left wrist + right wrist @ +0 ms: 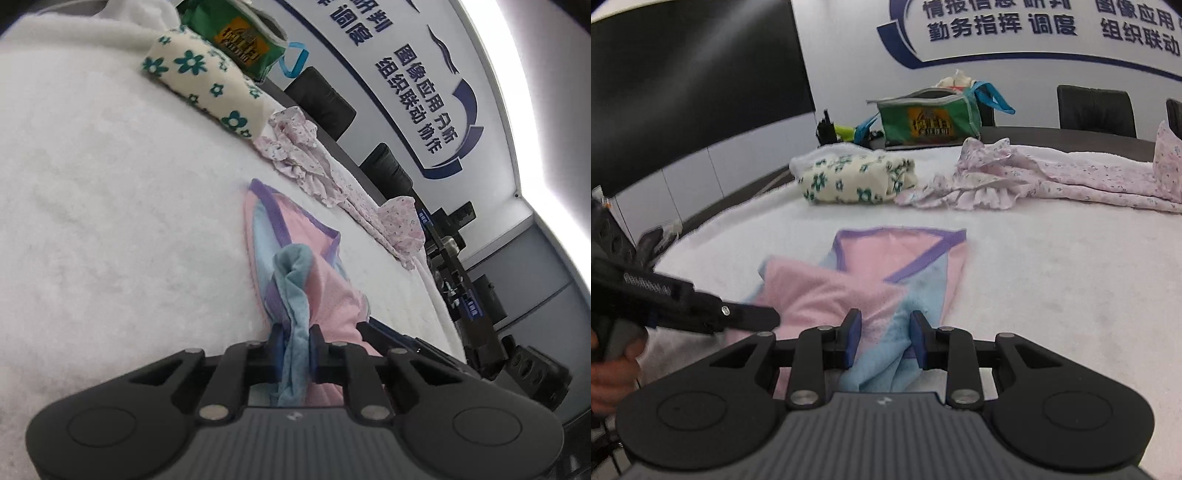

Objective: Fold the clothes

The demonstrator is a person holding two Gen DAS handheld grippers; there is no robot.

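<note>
A pink and light blue garment with purple trim lies on the white fluffy cover. Its near edge is lifted and bunched. My left gripper is shut on a gathered blue and pink fold of that edge. In the right wrist view the same garment lies partly folded over itself. My right gripper is shut on the near blue and pink edge, which hangs bunched below the fingers. The left gripper comes in from the left onto the pink fold, held by a person's hand.
A folded cream cloth with green flowers and a pale pink ruffled floral garment lie at the far side of the cover. Behind them stand a green bag, black chairs and a dark screen.
</note>
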